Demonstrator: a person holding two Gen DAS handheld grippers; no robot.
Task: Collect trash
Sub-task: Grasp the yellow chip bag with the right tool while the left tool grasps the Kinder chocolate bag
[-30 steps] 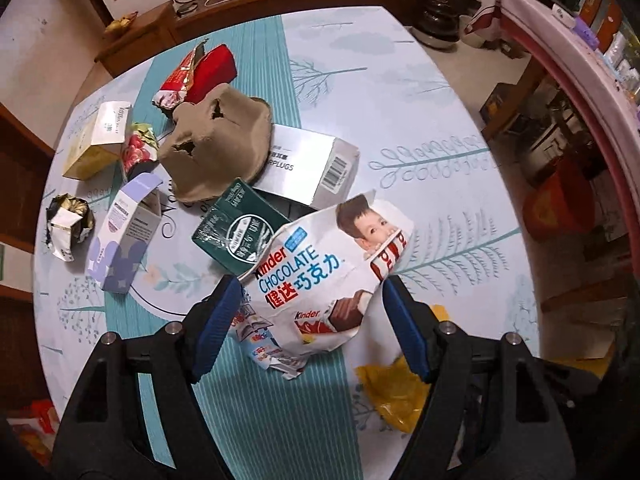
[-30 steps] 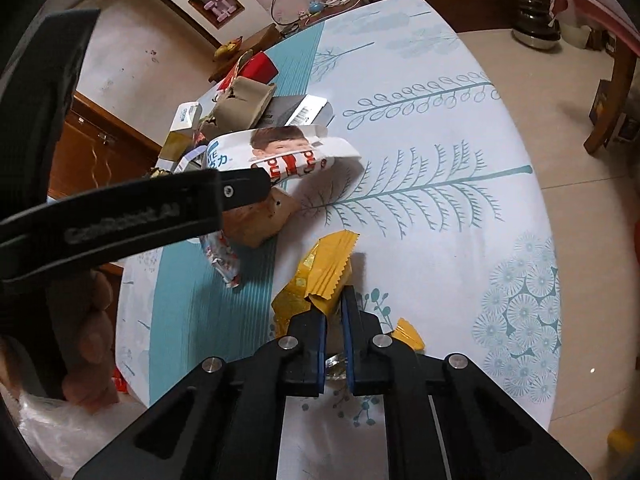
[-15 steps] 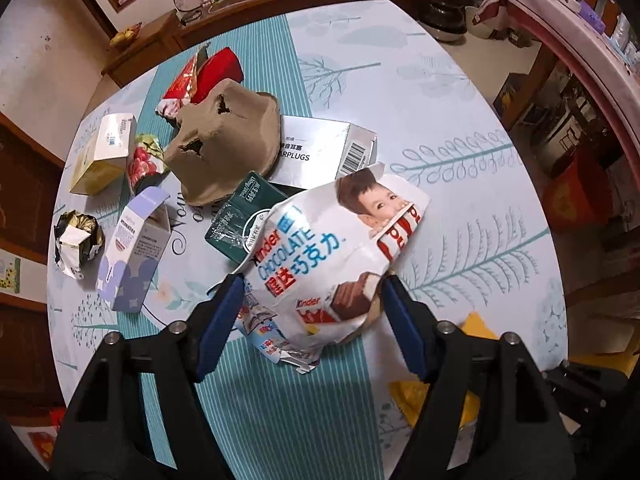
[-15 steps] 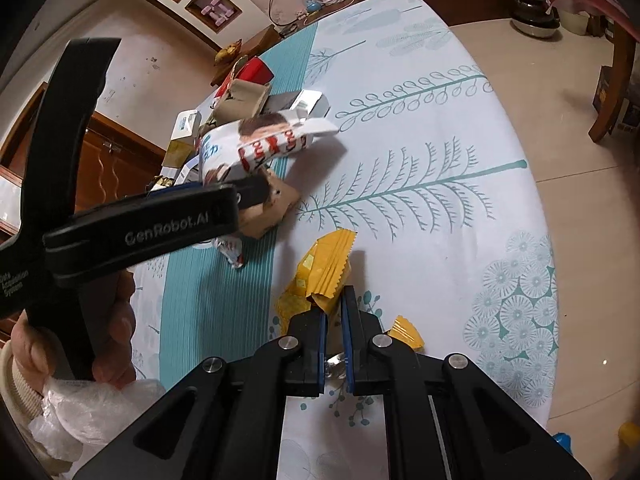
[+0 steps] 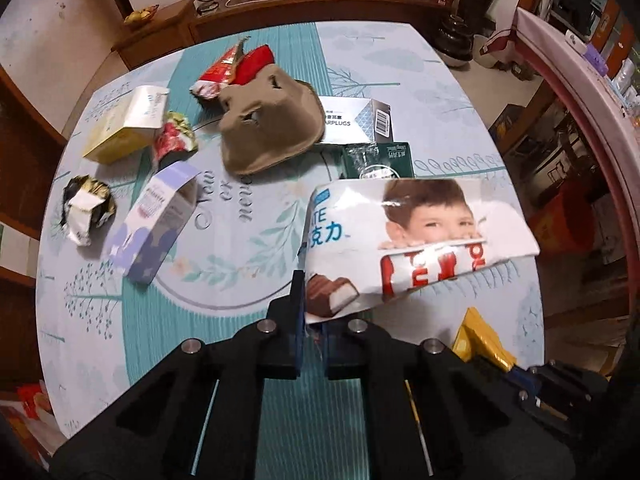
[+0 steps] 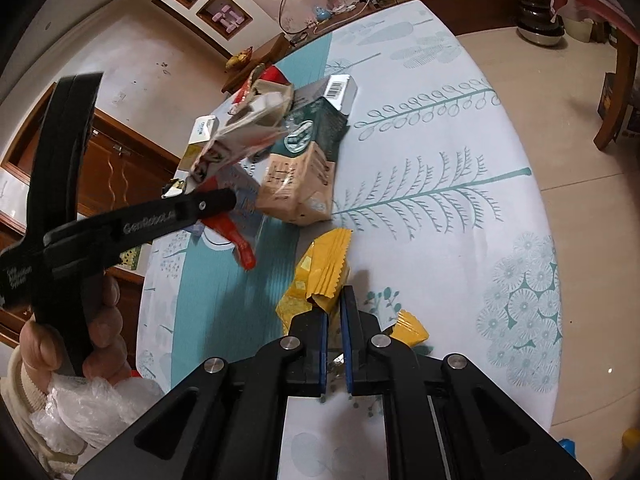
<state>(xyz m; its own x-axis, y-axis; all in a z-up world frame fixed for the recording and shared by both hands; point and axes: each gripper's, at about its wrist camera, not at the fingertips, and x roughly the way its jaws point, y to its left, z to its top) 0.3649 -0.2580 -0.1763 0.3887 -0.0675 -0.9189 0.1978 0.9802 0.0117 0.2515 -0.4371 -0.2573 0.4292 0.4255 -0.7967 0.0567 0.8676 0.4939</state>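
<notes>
My left gripper [image 5: 311, 312] is shut on the white Kinder chocolate wrapper [image 5: 416, 240] and holds it lifted above the table; it also shows in the right wrist view [image 6: 236, 136], hanging from the left gripper [image 6: 216, 200]. My right gripper [image 6: 334, 312] is shut on a yellow wrapper [image 6: 320, 276] that still rests on the tablecloth; that wrapper peeks out in the left wrist view [image 5: 480, 340]. A small yellow scrap [image 6: 408, 326] lies beside the right fingers.
More trash lies on the table [image 5: 400, 64]: brown pulp tray [image 5: 272, 128], earplug box [image 5: 356, 120], green box [image 5: 380, 160], purple carton [image 5: 156, 224], yellow box [image 5: 124, 128], red wrappers [image 5: 236, 64], crumpled foil [image 5: 84, 208], tan box [image 6: 296, 184]. A plastic bag [image 6: 88, 412] hangs from the left hand.
My left gripper closed on the Kinder wrapper and lifted it off the table, uncovering a tan box and a red wrapper beneath. My right gripper stayed shut on the yellow wrapper.
</notes>
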